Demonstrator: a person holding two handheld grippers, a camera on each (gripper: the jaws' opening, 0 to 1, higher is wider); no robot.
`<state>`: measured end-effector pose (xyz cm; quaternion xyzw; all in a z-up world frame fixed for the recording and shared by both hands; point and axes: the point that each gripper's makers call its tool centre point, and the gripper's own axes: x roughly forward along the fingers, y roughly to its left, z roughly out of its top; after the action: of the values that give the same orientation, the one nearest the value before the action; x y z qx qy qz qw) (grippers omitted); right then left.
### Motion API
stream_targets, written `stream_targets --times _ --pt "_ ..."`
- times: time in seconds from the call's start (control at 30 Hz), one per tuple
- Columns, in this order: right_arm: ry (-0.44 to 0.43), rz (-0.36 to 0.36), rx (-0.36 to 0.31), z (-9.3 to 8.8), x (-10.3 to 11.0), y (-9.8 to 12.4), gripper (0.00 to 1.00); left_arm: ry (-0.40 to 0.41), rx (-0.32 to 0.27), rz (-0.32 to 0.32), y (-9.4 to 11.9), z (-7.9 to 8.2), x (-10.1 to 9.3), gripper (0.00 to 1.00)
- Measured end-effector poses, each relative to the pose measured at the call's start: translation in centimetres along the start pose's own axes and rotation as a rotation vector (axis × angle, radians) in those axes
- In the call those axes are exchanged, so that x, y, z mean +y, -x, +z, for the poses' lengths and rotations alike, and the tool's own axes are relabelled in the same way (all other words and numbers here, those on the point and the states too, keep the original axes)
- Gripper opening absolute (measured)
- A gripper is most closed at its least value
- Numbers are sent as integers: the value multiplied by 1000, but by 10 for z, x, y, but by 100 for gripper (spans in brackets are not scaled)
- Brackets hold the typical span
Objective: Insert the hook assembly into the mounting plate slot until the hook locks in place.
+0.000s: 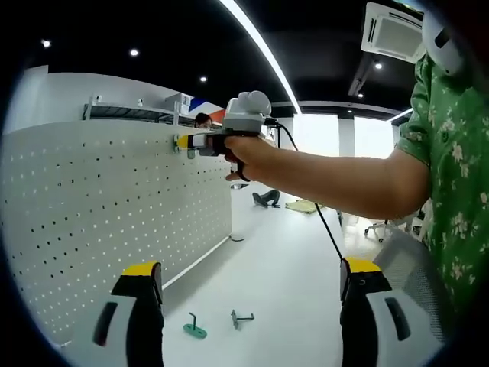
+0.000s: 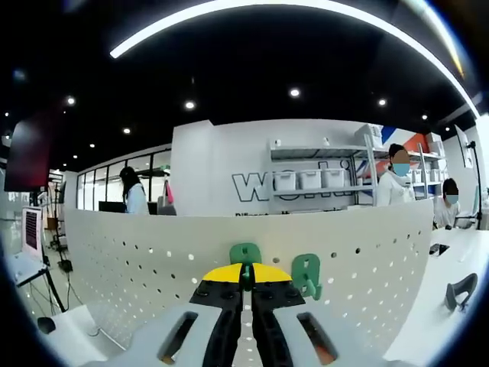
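Partial lettering "wo" is read on the back wall [image 2: 260, 186]. The right hand-held gripper [image 2: 246, 277] is seen closed on a green hook [image 2: 245, 253], pressed against the white pegboard [image 2: 122, 252]; a second green hook [image 2: 306, 275] sits just beside it on the board. The left hand-held gripper [image 1: 248, 279] is held wide open and empty above the table [image 1: 283, 290], where a green hook [image 1: 194, 327] and a grey hook [image 1: 241, 317] lie.

Green hook [image 2: 245, 253] against white pegboard [image 2: 367, 252], second green hook [image 2: 306, 275] mounted beside it
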<state>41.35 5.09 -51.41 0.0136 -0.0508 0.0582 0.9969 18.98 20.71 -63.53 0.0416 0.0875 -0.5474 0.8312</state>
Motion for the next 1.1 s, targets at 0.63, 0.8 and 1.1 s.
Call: stream_targets --times 0.63,0.8,1.1 --pt "-4 -5 3 -3 0 -1 1 10 -4 -6 1 1 0 97" --pt "-5 -6 4 -4 0 0 1 14 -5 -7 0 1 0 97" --pt "-5 -4 12 -8 1 -1 1 19 -1 -9 1 -1 -1 95"
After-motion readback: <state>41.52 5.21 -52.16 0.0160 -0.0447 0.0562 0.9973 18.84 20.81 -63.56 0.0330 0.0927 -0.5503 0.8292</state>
